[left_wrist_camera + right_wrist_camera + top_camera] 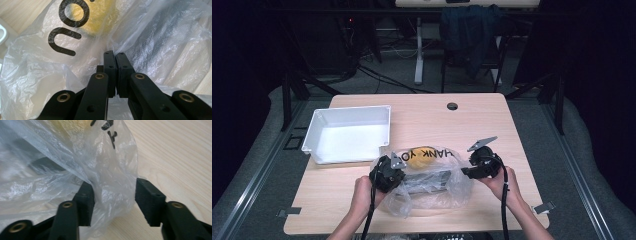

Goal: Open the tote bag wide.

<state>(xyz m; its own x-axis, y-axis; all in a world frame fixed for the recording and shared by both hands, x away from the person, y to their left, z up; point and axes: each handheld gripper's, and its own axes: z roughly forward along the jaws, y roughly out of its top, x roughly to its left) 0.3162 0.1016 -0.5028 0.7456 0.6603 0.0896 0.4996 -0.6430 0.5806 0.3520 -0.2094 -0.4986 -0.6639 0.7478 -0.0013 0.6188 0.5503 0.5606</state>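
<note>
Scene: a person at a wooden table [492,125], seen from above, holding a gripper in each hand, both at a clear plastic bag.
Bag [432,182]: thin, crinkled, see-through, lying near the front middle of the table, between the two grippers. Black letters are printed on it.
Inside the bag: a yellow item [419,156] at the far side, and a dark item [427,181] nearer the person. Neither can be made out through the plastic.
Left gripper [391,172]: at the bag's left edge. In the left gripper view its jaws stand pressed together with a fold of the bag [150,50] pinched between them.
Right gripper [467,171]: at the bag's right edge. In the right gripper view its jaws stand apart, with a loose flap of the bag [112,182] lying between them, not clamped.
Hands: the left hand [363,195] and right hand [502,184] come in from the bottom of the high view.
Tray [314,131]: white, rectangular, on the table's left rear, just beyond the bag's left corner.
</note>
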